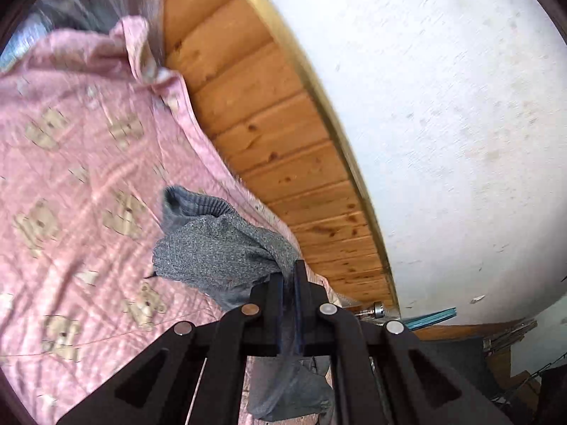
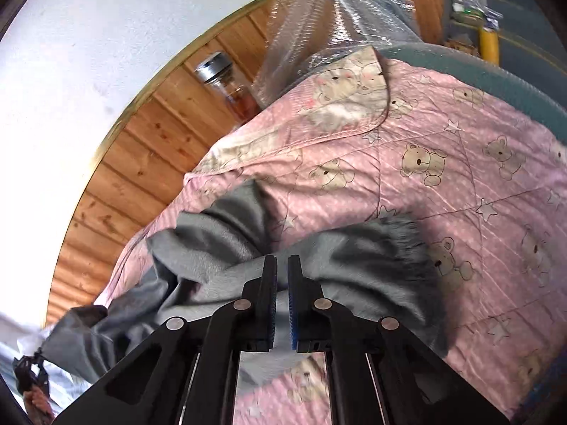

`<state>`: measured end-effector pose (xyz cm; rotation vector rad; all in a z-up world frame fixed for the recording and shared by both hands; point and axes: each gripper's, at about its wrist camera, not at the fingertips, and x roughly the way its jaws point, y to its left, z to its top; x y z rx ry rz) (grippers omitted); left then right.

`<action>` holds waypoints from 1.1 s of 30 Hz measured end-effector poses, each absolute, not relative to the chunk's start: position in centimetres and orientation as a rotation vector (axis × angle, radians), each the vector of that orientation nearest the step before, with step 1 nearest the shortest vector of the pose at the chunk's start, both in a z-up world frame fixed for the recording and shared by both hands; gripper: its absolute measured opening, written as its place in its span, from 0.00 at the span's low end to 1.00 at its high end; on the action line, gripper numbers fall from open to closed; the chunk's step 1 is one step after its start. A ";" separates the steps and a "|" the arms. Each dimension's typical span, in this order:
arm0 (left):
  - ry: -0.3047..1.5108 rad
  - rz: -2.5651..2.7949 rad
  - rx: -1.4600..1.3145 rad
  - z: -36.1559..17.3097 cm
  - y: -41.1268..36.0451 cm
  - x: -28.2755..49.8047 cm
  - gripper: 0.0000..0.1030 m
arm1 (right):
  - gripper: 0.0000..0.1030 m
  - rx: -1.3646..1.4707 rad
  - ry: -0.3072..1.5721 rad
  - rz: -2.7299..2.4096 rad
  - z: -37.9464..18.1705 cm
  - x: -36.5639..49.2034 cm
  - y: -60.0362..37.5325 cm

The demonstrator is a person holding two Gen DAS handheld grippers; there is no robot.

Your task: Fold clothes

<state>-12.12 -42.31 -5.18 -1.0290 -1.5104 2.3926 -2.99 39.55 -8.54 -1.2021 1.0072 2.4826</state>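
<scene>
grey knit garment point(image 1: 226, 251) is right at the left gripper point(image 1: 291, 276), pinched tight between its fingers, some cloth hanging below them. over on the right gripper point(image 2: 282, 265) the jaws sit a bit apart over the same grey cloth point(image 2: 354, 258), looks released, though i can't be sure it isn't catching a fold. garment lies bunched on the pink teddy-bear quilt point(image 2: 460, 184), beside the wooden wall panelling point(image 1: 276, 134). looks like the spreading-out step; next needs a second corner grabbed and pulled flat.
</scene>
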 end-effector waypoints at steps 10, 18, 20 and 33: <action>-1.892 2.595 -1.154 -11.5 -57.0 5.9 0.05 | 0.54 -1.566 0.891 2.469 -14.0 -2.2 31.3; -2.047 2.493 -1.166 -17.4 -55.2 8.8 0.05 | 0.56 -1.750 0.229 2.532 -17.2 -6.9 25.1; -2.025 2.507 -1.150 -17.1 -55.0 8.5 0.05 | 0.33 -1.763 0.239 2.551 -17.1 -7.7 25.1; -1.854 2.617 -0.963 -10.2 -56.7 5.0 0.05 | 0.00 -1.436 0.426 2.849 2.2 -2.9 30.7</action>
